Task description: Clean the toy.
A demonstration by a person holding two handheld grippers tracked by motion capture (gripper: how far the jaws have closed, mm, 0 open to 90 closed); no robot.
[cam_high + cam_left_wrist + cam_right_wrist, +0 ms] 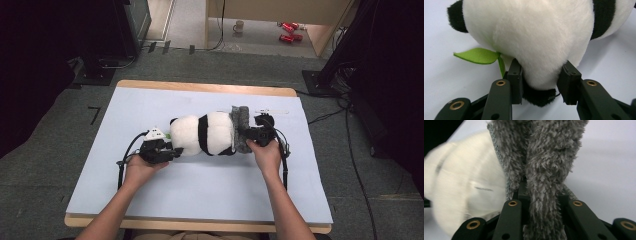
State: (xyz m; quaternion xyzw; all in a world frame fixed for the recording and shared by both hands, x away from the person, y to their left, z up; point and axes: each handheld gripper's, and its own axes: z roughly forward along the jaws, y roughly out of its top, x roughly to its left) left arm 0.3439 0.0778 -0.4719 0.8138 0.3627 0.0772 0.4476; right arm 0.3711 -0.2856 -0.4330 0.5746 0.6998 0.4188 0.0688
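A black-and-white panda plush lies on its side in the middle of the pale mat. My left gripper is at its left end. In the left gripper view the jaws of my left gripper press from both sides on a fold of the panda's white fur, above a black patch. A green felt leaf sticks out beside them. My right gripper is at the plush's right end, shut on a grey fuzzy cloth. That cloth runs up between the jaws of the right gripper, with the blurred panda to its left.
A thin white strip lies on the mat behind the right gripper. Cables trail from both grippers over the mat. On the floor beyond the table stand a mug and red cans. Dark equipment flanks the table on both sides.
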